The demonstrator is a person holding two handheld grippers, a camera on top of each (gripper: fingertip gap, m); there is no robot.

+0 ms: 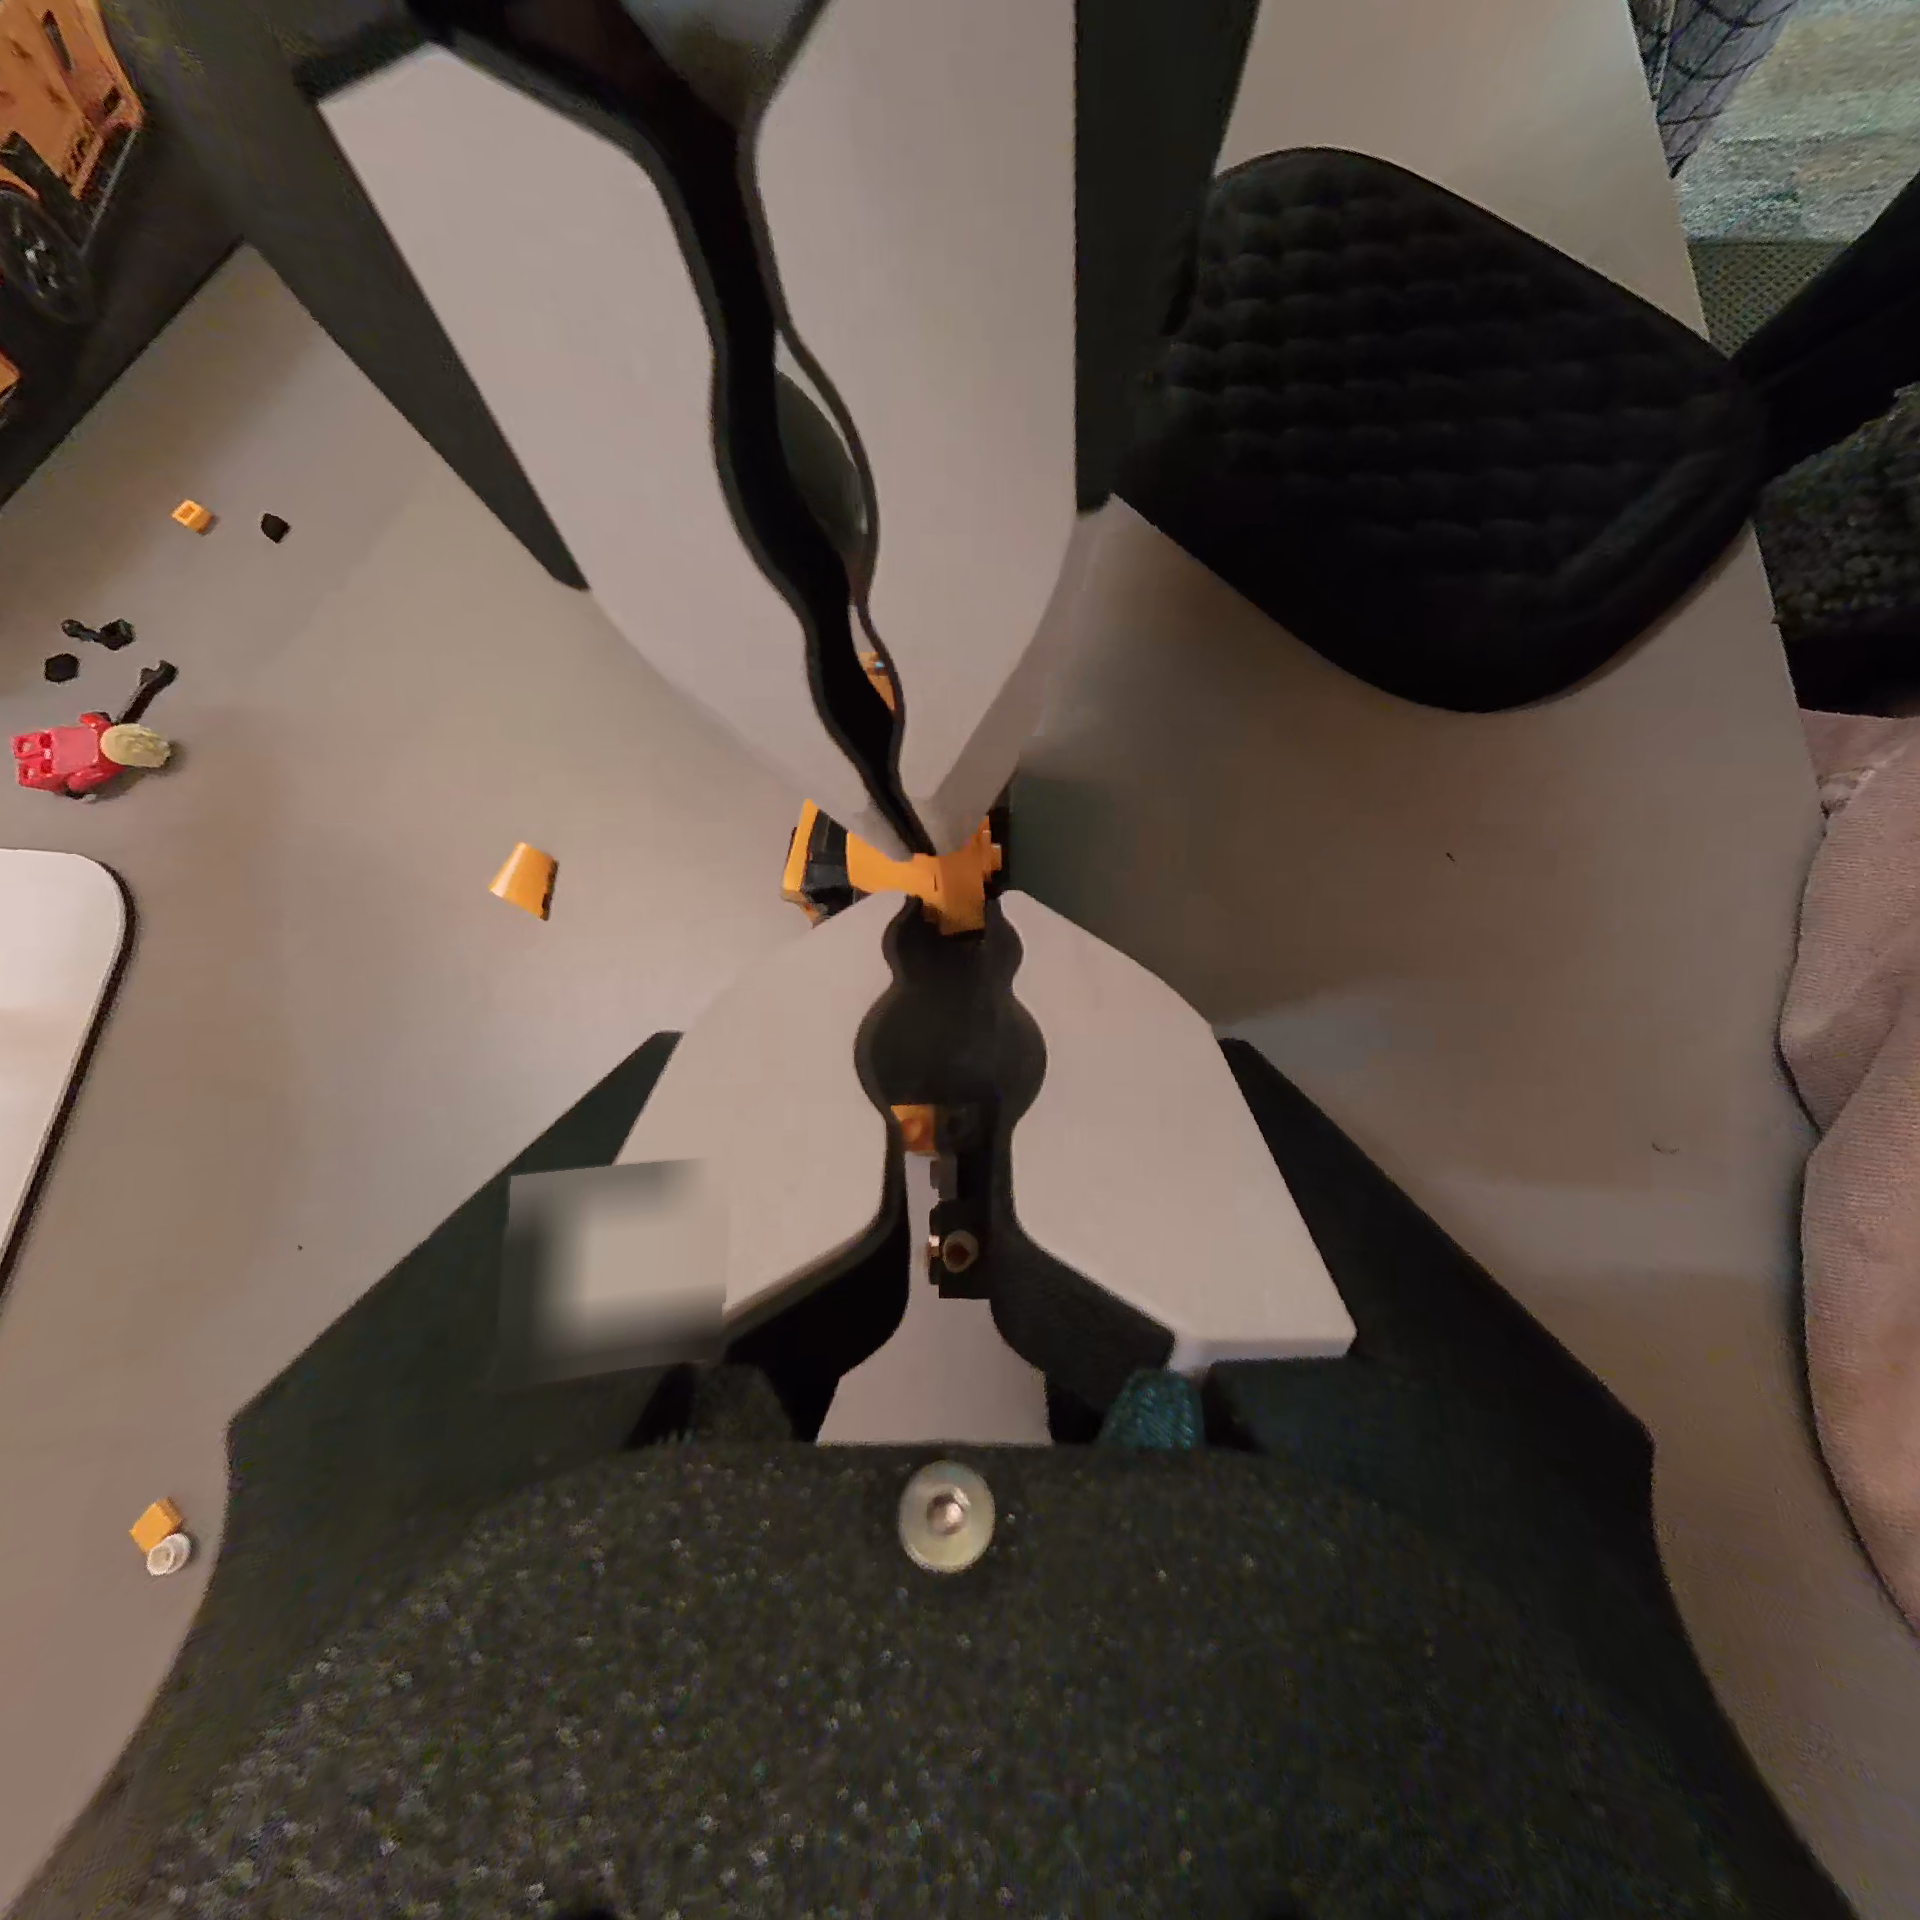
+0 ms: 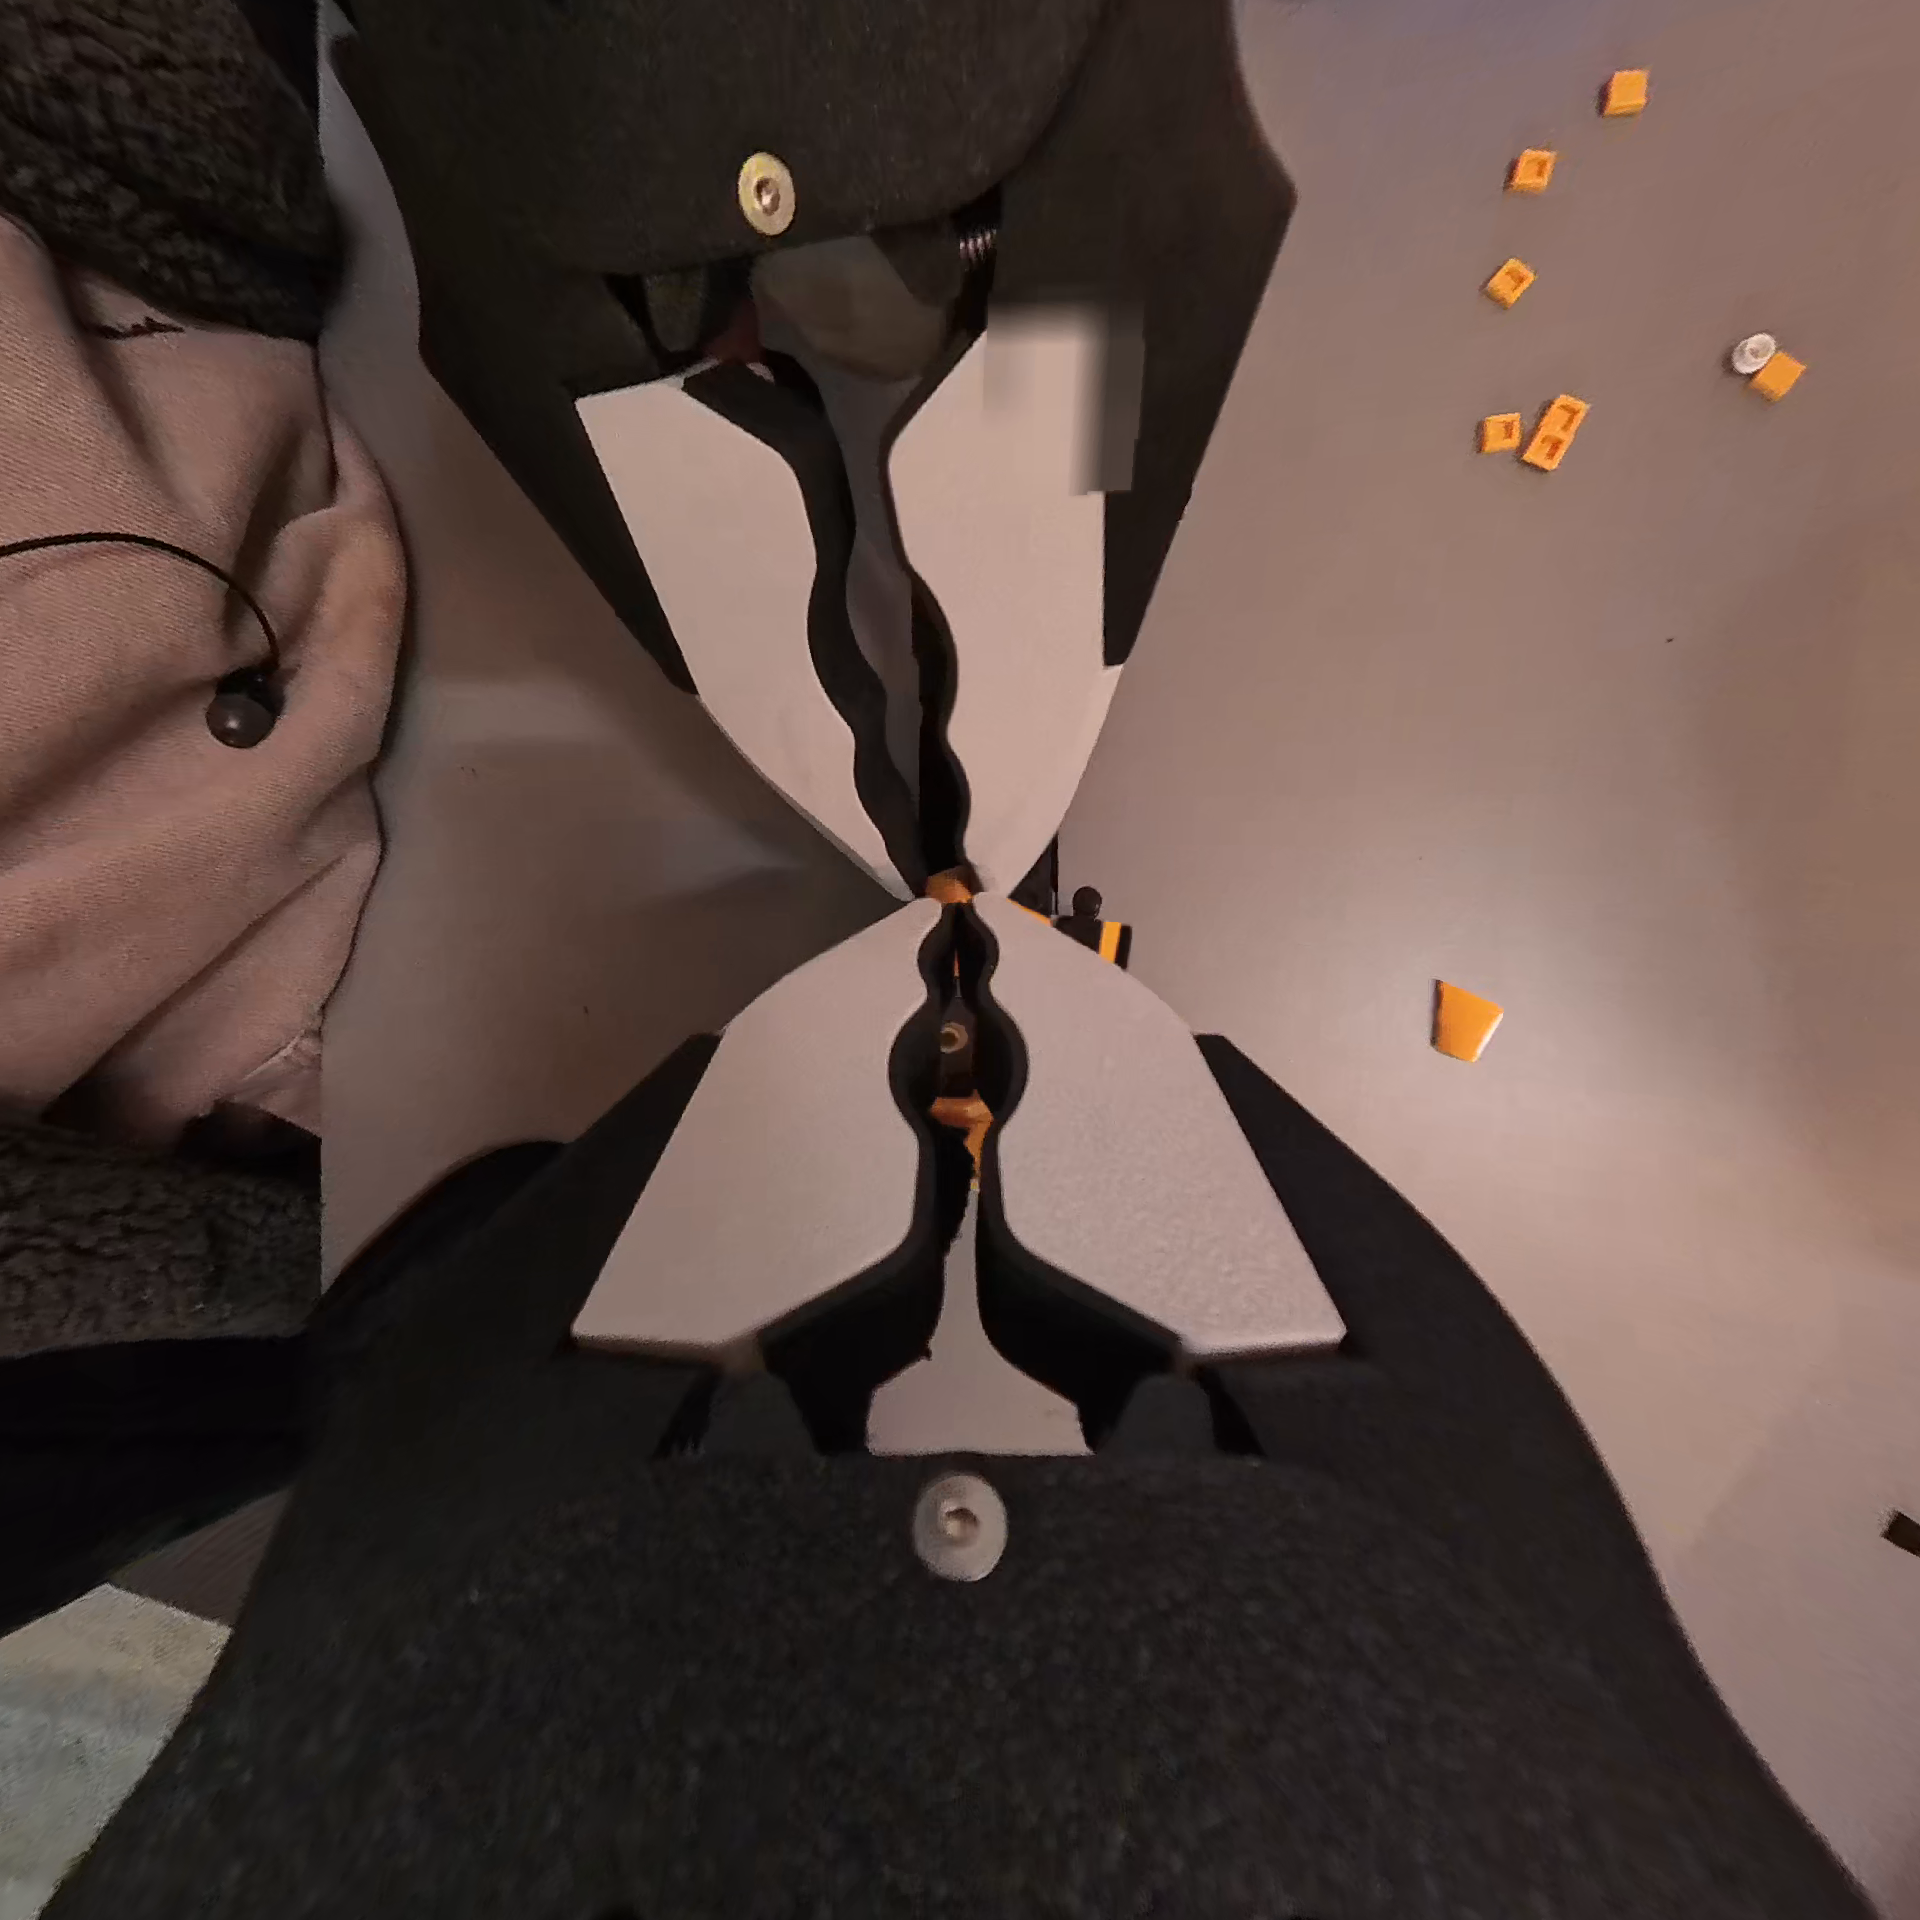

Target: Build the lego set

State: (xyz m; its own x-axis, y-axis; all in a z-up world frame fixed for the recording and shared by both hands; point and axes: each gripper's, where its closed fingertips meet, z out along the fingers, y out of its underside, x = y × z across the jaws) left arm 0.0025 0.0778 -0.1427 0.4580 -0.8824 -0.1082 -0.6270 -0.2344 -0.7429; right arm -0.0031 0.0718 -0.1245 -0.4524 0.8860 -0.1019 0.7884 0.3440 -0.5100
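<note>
Here, two grippers are seen tip to tip over a grey table (image 1: 1351, 935), both pinching one small orange and black brick model (image 1: 894, 883).

At the far left, a little red toy figure (image 1: 78, 758) and some black bits (image 1: 99, 634) are laid on the table. Nearer the middle, a loose orange wedge piece (image 1: 525, 878) is left lying well apart from the model.

The left gripper (image 1: 940, 914) is closed on the model's orange end, with its pads pressed on it. The right gripper (image 2: 951, 904) is closed tight on the same model from the other side.

To the right, more small orange pieces (image 2: 1538, 426) are scattered, not yet joined on. So the model is judged only partly built.
</note>
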